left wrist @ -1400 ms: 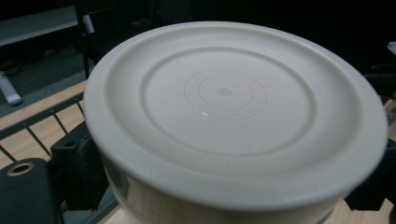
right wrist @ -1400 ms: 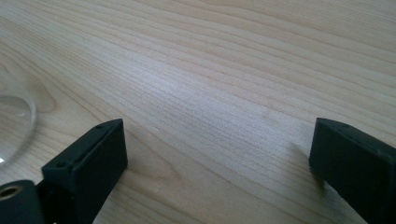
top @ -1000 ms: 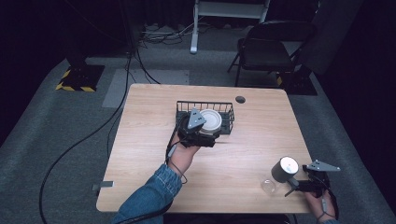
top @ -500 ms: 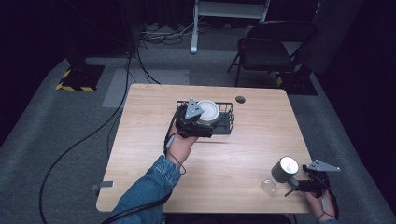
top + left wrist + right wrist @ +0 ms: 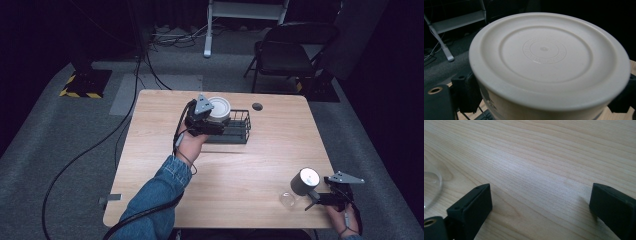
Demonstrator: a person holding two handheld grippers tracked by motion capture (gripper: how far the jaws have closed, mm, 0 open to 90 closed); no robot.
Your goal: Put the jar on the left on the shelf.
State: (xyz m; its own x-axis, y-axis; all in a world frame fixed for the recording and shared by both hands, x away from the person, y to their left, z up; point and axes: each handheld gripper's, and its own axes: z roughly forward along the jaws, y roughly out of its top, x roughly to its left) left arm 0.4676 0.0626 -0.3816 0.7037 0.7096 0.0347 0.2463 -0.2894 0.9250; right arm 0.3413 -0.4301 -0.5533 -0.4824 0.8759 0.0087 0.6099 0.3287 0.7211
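Left gripper (image 5: 212, 119) clamps white lidded container (image 5: 219, 108), upper centre of frame, above wire basket (image 5: 239, 131). Advice: hold level, clear basket rim before travelling. Right gripper (image 5: 316, 199), lower right, jaws spread, empty, beside small can (image 5: 304, 181).

left gripper (image 5: 212, 120): clamped on a white lidded tub (image 5: 219, 108), held over the left end of the wire basket (image 5: 239, 131)
left arm: denim sleeve (image 5: 159, 192) reaching in from the bottom edge
right gripper (image 5: 320, 196): at the table's near right corner, resting low
beside it: a grey cylinder (image 5: 304, 181) and a small clear dish (image 5: 287, 199), close together
table (image 5: 235, 170): light wood, round cable hole (image 5: 257, 106) near the far edge
beyond: black folding chair (image 5: 285, 52)
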